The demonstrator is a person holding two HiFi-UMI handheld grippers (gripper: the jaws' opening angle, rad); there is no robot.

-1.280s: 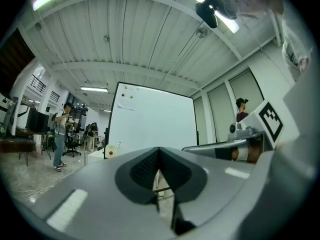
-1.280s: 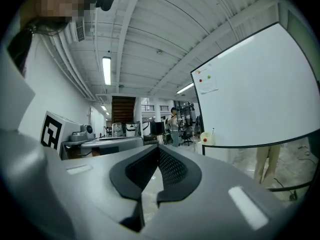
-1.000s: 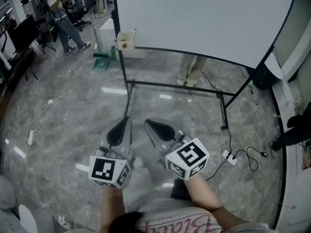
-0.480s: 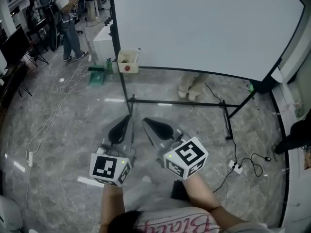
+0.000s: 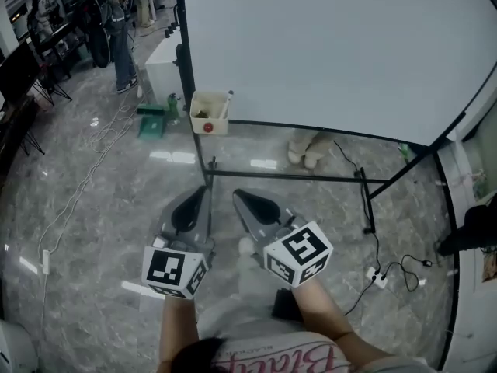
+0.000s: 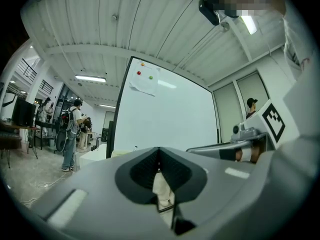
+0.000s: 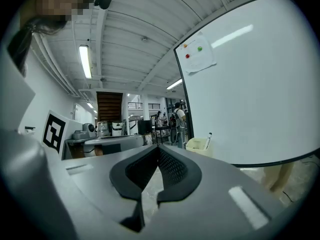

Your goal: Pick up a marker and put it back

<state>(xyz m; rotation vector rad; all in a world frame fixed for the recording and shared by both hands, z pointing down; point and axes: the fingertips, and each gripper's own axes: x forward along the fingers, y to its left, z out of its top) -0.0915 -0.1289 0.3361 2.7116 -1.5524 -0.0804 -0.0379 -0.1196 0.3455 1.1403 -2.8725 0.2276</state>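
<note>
The right gripper (image 7: 159, 153) has its jaws pressed together on nothing; the left gripper (image 6: 159, 153) is closed and empty too. To take the marker (image 5: 226, 104) cleanly, I judge a gripper should spread its jaws on the way in, close across the exposed upper end, and lift straight up. The marker stands in a small beige holder (image 5: 196, 124) at the lower left corner of the whiteboard (image 5: 334, 45), well ahead of both grippers.

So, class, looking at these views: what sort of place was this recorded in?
Probably an open-plan lab or workshop hall. A big whiteboard stands on a frame, people gather at workstations in the far left corner, and a power strip with loose cables lies on the polished stone floor.
</note>
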